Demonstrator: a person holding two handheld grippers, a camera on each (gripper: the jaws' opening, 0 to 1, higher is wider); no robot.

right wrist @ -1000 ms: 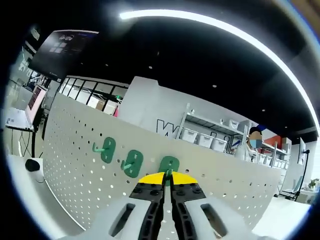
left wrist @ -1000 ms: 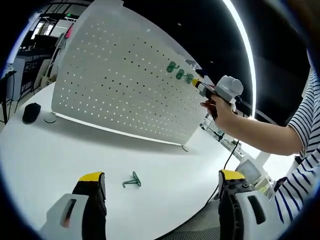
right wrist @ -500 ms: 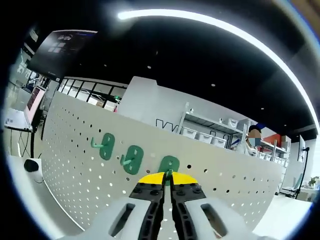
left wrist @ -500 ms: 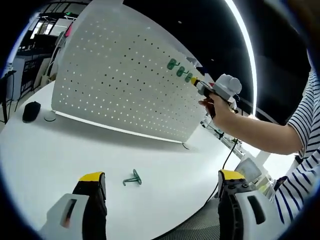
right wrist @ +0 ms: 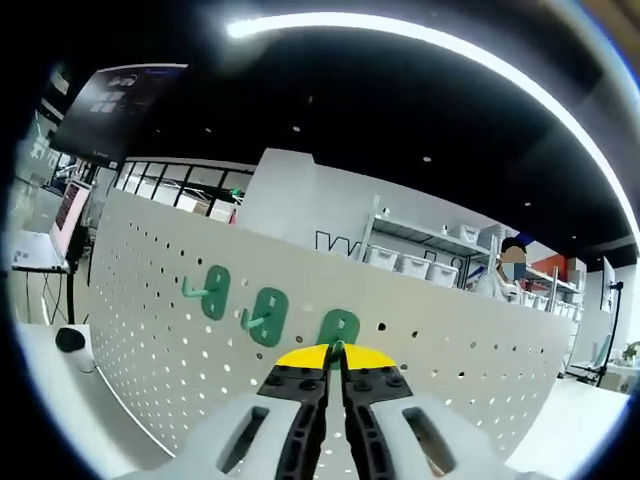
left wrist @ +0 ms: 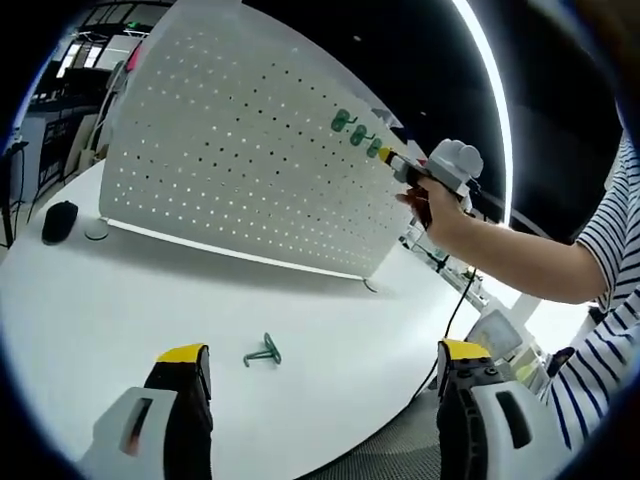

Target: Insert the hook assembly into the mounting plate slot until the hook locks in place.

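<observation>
In the left gripper view a dark puck-like object sits at the far left of the white table, near the foot of the upright white pegboard. Further right, a spare green hook lies loose on the table, ahead of the left gripper and between its 2 jaws but well apart from them — those jaws stand wide open and hold nothing.

Right again, near the board's upper right corner, 2 green hooks already hang in a row. Beside them the right gripper has its jaws closed almost flat together on the stem of a third green hook, whose oval backplate sits just past the yellow tips, against the board. Whether it has locked I cannot tell.

The hook looks like light, stiff, smooth plastic — likely to twist if pinched near its end, so hold it at the stem close to the backplate.
</observation>
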